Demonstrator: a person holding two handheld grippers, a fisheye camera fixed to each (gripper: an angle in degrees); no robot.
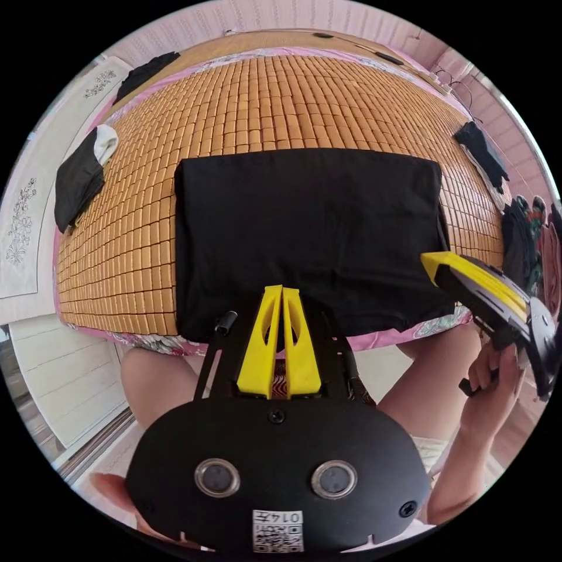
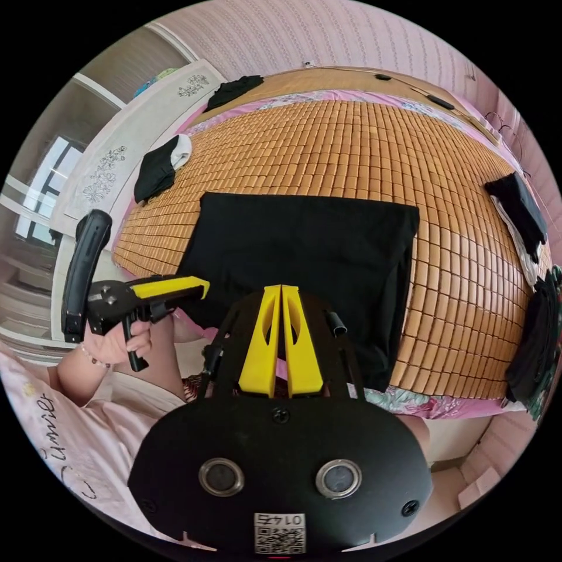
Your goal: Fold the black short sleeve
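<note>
Shirt (image 1: 304, 234) lies folded square near mat (image 1: 281, 105) edge; both grippers' jaws together, empty

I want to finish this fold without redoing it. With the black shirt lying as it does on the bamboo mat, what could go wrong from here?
The black shirt lies at the bed's near edge, its hem reaching the pink sheet; a pull toward the person could drag it off the bamboo mat.

Both the left claw and the right claw are shut and hold nothing; pinching a single layer may undo the folded rectangle.
</note>
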